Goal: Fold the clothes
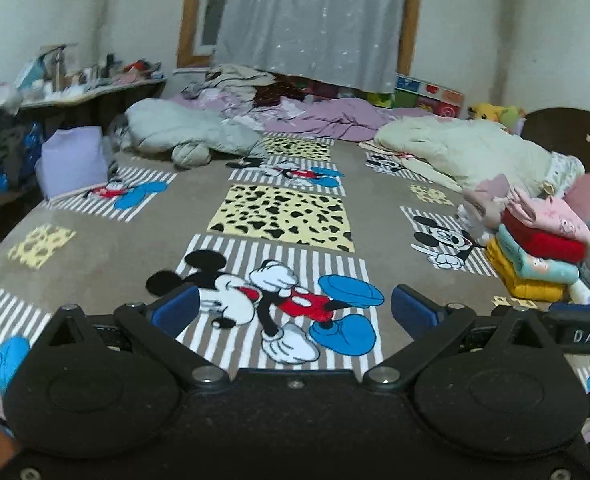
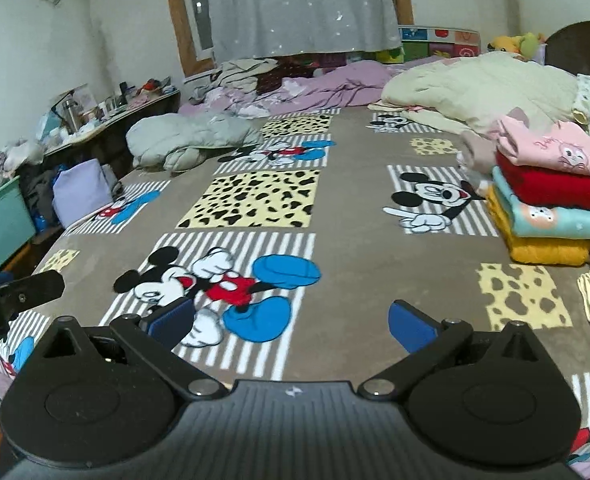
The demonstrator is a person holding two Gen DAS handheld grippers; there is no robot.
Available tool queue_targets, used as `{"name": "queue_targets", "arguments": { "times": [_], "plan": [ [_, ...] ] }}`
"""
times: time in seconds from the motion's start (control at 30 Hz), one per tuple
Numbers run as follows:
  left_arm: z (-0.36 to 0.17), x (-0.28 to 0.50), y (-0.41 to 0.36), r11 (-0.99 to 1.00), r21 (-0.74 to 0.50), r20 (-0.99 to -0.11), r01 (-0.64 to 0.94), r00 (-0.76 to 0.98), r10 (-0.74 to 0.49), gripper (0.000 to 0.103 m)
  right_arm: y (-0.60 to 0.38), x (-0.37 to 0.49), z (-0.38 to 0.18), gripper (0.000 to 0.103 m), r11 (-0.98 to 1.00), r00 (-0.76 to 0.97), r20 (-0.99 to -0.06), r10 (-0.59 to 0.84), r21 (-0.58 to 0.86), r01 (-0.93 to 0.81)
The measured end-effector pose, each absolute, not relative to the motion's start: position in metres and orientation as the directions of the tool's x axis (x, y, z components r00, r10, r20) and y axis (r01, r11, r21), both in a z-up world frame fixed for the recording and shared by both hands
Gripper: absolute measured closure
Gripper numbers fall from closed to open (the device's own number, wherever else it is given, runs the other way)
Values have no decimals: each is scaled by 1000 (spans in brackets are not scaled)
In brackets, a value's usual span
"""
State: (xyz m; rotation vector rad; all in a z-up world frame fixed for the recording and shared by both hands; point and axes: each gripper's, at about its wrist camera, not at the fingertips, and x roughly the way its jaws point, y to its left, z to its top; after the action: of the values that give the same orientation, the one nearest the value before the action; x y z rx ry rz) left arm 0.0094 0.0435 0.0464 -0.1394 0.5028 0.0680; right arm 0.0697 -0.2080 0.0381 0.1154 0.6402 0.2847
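A stack of folded clothes (image 1: pixel 535 252), pink on red on teal on yellow, stands at the right of the bed; it also shows in the right wrist view (image 2: pixel 547 200). My left gripper (image 1: pixel 293 312) is open and empty above the Mickey Mouse blanket (image 1: pixel 135 240). My right gripper (image 2: pixel 291 320) is open and empty above the same blanket (image 2: pixel 355 220). Part of the left gripper's body shows at the left edge of the right wrist view (image 2: pixel 19 292). Unfolded clothes lie heaped at the far end of the bed (image 1: pixel 235 80).
A grey padded jacket (image 1: pixel 183 132) and a pale green quilt (image 1: pixel 463 148) lie toward the far end. A purple sheet (image 1: pixel 335 116) is bunched behind them. A cluttered table (image 1: pixel 87 88) and a lilac bag (image 1: pixel 73 160) stand off the left side.
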Motion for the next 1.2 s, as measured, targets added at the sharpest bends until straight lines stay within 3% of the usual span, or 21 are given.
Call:
{"name": "queue_targets", "arguments": {
  "times": [0.13, 0.33, 0.63, 1.2],
  "plan": [
    [48, 5, 35, 994, -69, -493, -86, 869, 41, 0, -195, 65, 38, 0, 962, 765, -583, 273, 154, -226],
    [52, 5, 28, 992, -114, -523, -47, 852, -20, 0, -189, 62, 34, 0, 969, 770, -590, 244, 122, -214],
    [42, 14, 0, 998, 10, -561, -63, 826, 58, 0, -195, 59, 24, 0, 971, 762, -603, 237, 129, -200],
    [31, 24, 6, 995, -33, -581, -97, 812, 60, 0, -201, 65, 14, 0, 959, 729, -623, 284, 179, -221]
  ]
}}
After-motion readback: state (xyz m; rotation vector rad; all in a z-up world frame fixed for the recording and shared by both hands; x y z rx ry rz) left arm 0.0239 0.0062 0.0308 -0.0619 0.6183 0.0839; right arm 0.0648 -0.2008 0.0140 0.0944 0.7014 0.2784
